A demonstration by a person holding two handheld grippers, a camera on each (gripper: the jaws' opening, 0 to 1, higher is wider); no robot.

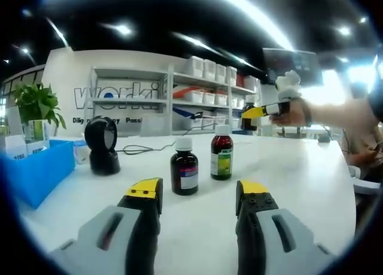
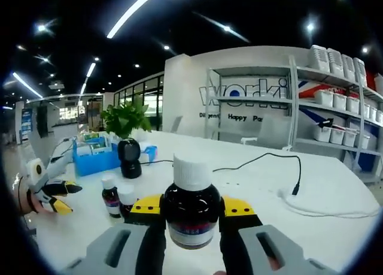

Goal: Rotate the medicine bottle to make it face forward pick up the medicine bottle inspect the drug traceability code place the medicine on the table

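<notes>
bottle (image 2: pixel 192 212) lifted off the bench (image 2: pixel 251 185), clamped between the jaws of the right hand-held gripper (image 2: pixel 192 210), label toward the camera. pick-up done, code check apparently under way; placing back still left. left hand-held gripper (image 1: pixel 197 194) wide open, empty, facing two more bottles (image 1: pixel 184 167) (image 1: pixel 221 153).

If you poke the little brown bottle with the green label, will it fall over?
Probably, if poked near the cap: the green-label bottle is tall on a small base. It looks like smooth glass, likely slippery. It stands close to the other bottle and might knock it.
</notes>
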